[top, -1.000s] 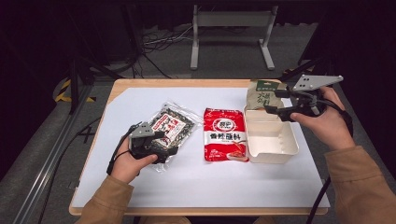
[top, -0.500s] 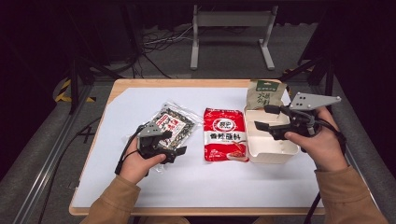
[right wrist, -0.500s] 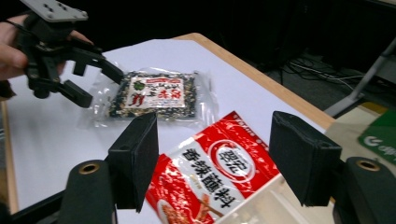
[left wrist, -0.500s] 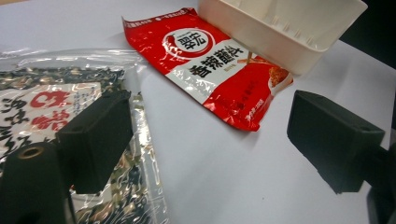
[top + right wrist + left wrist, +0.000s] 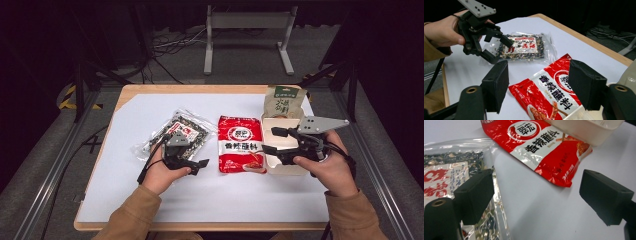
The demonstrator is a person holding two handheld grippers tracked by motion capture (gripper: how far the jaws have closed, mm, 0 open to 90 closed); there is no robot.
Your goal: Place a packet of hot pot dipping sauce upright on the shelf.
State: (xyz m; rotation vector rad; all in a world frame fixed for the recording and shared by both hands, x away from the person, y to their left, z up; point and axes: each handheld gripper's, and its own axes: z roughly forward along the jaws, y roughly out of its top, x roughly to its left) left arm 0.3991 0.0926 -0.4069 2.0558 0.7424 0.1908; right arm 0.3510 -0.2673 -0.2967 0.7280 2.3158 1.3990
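Observation:
A red seasoning packet (image 5: pixel 240 144) lies flat at the table's middle, with a clear bag of dark dried mix (image 5: pixel 175 132) to its left. My left gripper (image 5: pixel 194 159) rests low between the two, jaws open and pointing right at the packet (image 5: pixel 536 147). Its near jaw hangs over the edge of the bag (image 5: pixel 446 175). My right gripper (image 5: pixel 274 140) hovers open over the left rim of a white box (image 5: pixel 267 165) and faces left. Nothing is between its jaws, and past them lie the packet (image 5: pixel 551 92), the bag (image 5: pixel 524 47) and the left gripper (image 5: pixel 499 48).
A green pouch (image 5: pixel 284 101) stands behind the white box. A white sheet (image 5: pixel 150 200) covers the wooden table (image 5: pixel 125 92). The box (image 5: pixel 584 130) touches the packet's right edge. Dark floor and metal stands surround the table.
The left gripper has slid right, off the clear bag and toward the red packet. The right gripper has come down and toward me, from behind the box to over its left rim.

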